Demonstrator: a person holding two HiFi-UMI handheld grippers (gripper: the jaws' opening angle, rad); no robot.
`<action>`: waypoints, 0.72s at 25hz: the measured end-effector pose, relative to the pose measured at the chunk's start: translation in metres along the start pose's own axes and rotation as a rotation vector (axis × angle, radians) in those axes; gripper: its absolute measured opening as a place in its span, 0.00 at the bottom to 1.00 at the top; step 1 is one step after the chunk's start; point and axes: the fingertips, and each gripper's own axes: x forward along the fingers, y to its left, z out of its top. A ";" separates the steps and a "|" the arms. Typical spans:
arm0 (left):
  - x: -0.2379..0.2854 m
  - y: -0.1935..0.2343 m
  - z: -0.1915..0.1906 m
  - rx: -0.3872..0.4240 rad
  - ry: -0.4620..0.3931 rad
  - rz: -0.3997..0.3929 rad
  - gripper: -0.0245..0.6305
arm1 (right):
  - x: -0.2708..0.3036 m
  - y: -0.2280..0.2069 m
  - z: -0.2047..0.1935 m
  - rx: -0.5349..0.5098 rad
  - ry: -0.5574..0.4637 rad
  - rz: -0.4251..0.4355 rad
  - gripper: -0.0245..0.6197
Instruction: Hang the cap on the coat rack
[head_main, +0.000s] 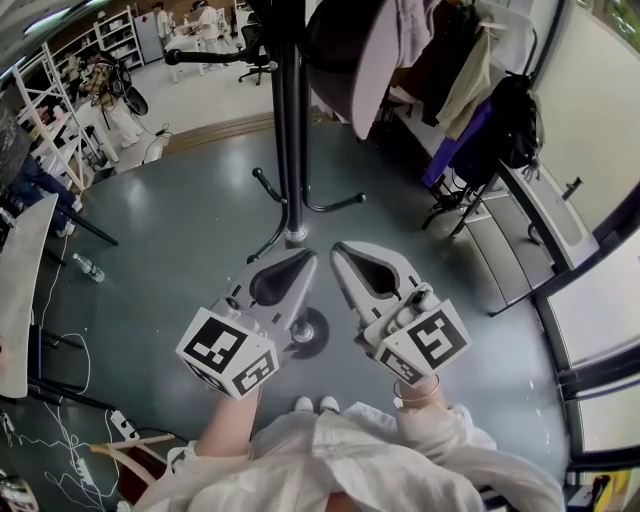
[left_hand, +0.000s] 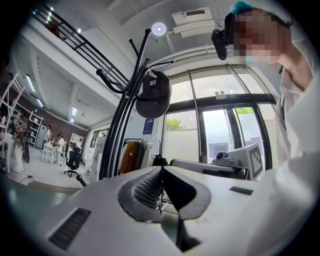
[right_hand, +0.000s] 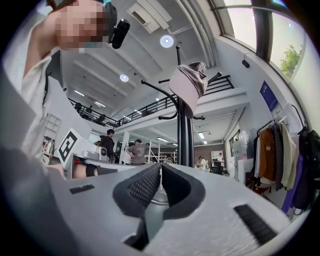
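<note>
The left claw (head_main: 308, 258) and right claw (head_main: 340, 252) were held side by side in front of the person, tips angled towards each other and tilted upward. Each claw's jaws were pressed together, holding nothing. Just ahead of the tips stood the coat rack (head_main: 290, 130). The cap (head_main: 350, 60) hung on it, high above both claws.

One cap (head_main: 350, 60), one coat rack (head_main: 290, 130), two hand-held grippers, left (head_main: 308, 258) and right (head_main: 338, 252), one water bottle (head_main: 88, 267)
</note>
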 end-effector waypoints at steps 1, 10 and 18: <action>0.001 -0.001 0.001 0.003 -0.002 -0.003 0.07 | 0.000 0.000 0.001 0.000 -0.001 0.001 0.06; 0.002 -0.005 0.005 0.019 -0.011 -0.007 0.07 | -0.002 0.006 -0.001 -0.009 0.018 0.022 0.05; 0.000 -0.009 0.003 0.014 -0.011 -0.006 0.07 | -0.007 0.006 -0.004 -0.017 0.030 0.005 0.05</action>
